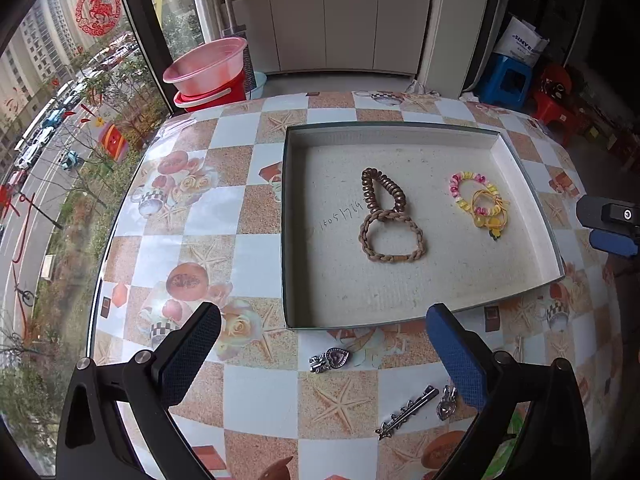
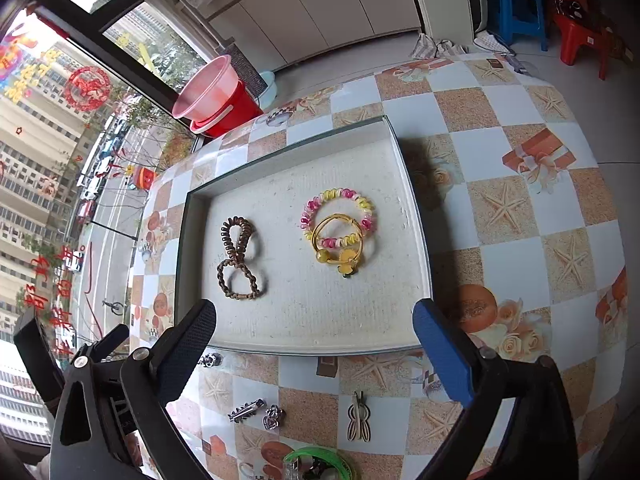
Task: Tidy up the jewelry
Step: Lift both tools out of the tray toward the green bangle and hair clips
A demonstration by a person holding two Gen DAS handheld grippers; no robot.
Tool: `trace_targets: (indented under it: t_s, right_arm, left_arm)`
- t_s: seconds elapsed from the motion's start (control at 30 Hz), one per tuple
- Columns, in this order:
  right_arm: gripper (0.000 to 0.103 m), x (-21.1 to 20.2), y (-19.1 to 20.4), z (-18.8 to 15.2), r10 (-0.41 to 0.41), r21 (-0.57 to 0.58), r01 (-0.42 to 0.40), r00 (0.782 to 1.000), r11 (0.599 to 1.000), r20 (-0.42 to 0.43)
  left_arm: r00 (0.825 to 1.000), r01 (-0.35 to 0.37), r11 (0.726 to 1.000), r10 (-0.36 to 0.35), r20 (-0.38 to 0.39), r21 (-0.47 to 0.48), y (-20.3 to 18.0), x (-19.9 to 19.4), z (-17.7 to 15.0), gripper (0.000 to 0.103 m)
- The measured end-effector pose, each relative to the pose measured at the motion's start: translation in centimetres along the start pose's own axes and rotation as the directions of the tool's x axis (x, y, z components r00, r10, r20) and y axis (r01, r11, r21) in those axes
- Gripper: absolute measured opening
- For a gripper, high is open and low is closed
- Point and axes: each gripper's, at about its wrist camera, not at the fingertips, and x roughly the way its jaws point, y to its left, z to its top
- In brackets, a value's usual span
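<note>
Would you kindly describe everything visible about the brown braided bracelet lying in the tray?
The brown braided bracelet is a closed loop of plaited cord, seemingly leather, lying flat in the shallow grey cardboard tray. Its far edge overlaps the brown spiral coil hair tie. Neither gripper touches it.

Tray straight ahead of both sets of fingers, loose clips lying on the table down between the fingertips.

From the left gripper [image 1: 322,354], the tray [image 1: 532,184] sits on the table [image 1: 240,216] just past the fingertips; inside it, two hair ties [image 1: 386,216] lie overlapped ahead between the fingers, and another pair of hair ties [image 1: 480,202] lies further toward the right finger. A heart clip [image 1: 330,359] rests between the fingertips, just before the tray's near wall. A bar clip [image 1: 406,412] and a small clip [image 1: 447,403] lie closer in, beside the right finger. From the right gripper [image 2: 314,344], a flat clip [image 2: 359,416] lies on the table between the fingers.
</note>
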Motion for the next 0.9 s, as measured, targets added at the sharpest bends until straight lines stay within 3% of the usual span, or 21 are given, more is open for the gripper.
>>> trace_targets:
  t_s: [0.1, 0.3, 0.53, 0.73, 0.9]
  right_arm:
    - [0.103, -0.7, 0.2, -1.8, -0.001, 0.002, 0.001, 1.0, 1.0, -0.013]
    - [0.103, -1.6, 0.2, -5.5, -0.023, 0.005, 0.024, 0.995, 1.0, -0.093]
    - [0.103, -1.0, -1.3, -11.6, -0.116, 0.012, 0.121, 0.974, 0.993, -0.195]
    - [0.103, 0.4, -2.2, -15.7, -0.206, -0.008, 0.211, 0.941, 0.977, -0.269]
    - [0.103, 1.4, -2.5, -17.1, -0.216, 0.005, 0.228, 0.931, 0.974, -0.294]
  left_arm:
    - [1.0, -0.021, 1.0, 0.021, 0.003, 0.014, 0.5, -0.7, -2.3, 0.103]
    - [0.995, 0.012, 0.999, -0.008, -0.1, 0.035, 0.8, -0.3, -6.9, 0.103]
    - [0.984, 0.009, 0.999, 0.0, -0.18, 0.052, 0.3, 0.9, -10.9, 0.103]
    - [0.982, 0.003, 0.997, 0.012, -0.188, 0.08, -0.2, 1.6, -11.8, 0.103]
    - [0.983, 0.001, 0.994, 0.019, -0.182, 0.106, -0.6, 2.2, -11.4, 0.103]
